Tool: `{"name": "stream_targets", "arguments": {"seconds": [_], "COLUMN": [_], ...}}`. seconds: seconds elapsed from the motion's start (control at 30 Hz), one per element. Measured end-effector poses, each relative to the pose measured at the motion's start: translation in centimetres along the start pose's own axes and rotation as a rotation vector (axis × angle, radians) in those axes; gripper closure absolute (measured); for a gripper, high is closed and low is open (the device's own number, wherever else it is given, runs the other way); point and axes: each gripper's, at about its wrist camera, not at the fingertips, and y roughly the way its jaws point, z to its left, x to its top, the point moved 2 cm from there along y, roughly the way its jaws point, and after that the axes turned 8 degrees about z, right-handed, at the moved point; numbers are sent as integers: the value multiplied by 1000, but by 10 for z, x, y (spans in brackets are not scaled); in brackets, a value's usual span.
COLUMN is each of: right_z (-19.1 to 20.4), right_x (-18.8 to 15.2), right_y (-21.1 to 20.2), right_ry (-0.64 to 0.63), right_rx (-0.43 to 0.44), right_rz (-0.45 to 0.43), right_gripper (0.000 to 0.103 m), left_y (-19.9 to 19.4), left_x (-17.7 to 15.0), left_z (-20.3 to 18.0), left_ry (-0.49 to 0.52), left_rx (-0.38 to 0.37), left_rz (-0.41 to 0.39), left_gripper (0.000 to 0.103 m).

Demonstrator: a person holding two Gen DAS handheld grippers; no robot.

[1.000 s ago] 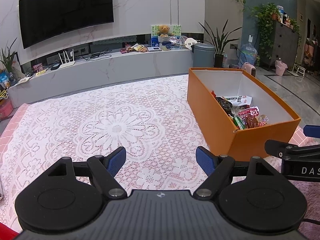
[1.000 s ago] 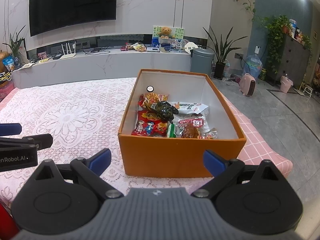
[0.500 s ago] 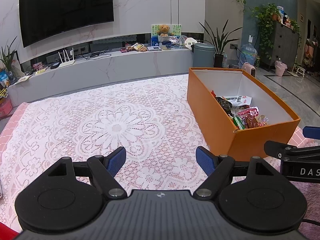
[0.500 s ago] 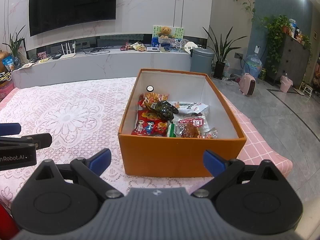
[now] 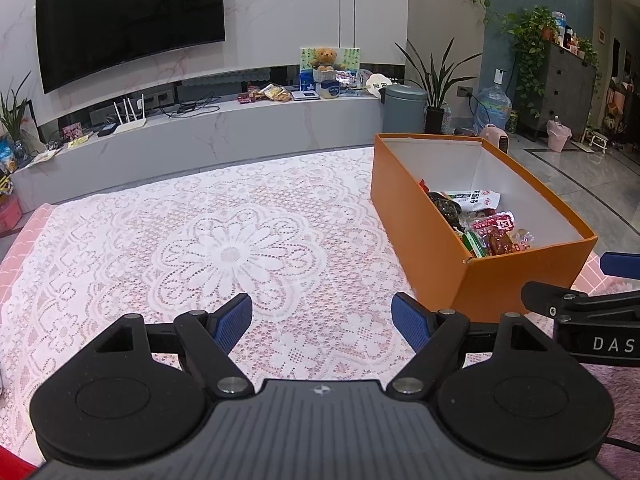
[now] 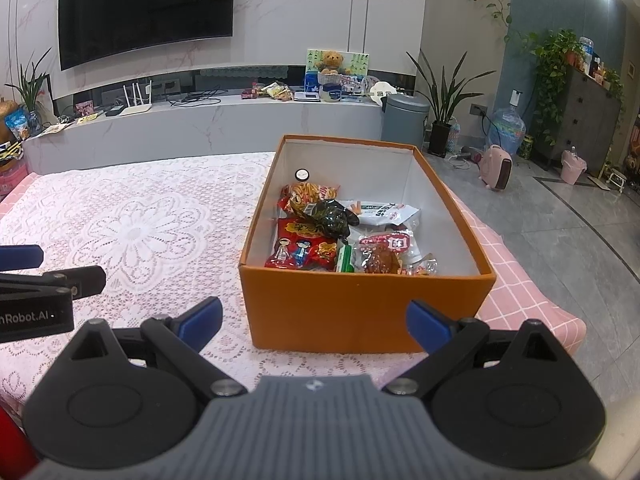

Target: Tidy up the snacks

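Snack packets lie heaped inside an orange cardboard box that stands on a white lace tablecloth. Seen from the right wrist view, the box sits straight ahead of the right gripper, its near wall just beyond the two blue fingertips, which are spread wide with nothing between them. In the left wrist view the same box lies ahead and to the right of the left gripper, whose blue fingertips are likewise parted and empty over bare lace. Nothing lies between either pair of fingers and the box.

Far beyond the fingers, a dark television hangs on a marble wall above a long grey shelf, where a teddy bear sits. A grey bin and a potted plant stand behind the box.

Only the right wrist view looks down into the whole box: a red packet with cartoon figures, a dark crinkled packet, a white packet and a clear pack of brown meat. The left wrist view hides the red packet behind the box's near wall. Each view catches the other gripper's black arm at its edge.
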Motion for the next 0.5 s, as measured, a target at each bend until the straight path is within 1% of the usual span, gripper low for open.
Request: {"name": "stream_targets", "arguments": {"seconds": [0.3, 0.5], "right_z": [2, 2], "right_x": [1, 1], "right_y": [0, 1], "right_ry": [-3, -3], "right_rx": [-1, 0], "right_rz": [2, 3], "right_gripper": [7, 7], "left_y": [0, 0], "left_x": [0, 0], "left_z": [1, 2], "left_ry": [-2, -9], "left_rx": [-19, -24], "left_rz": [16, 8], "left_gripper": [10, 10]}}
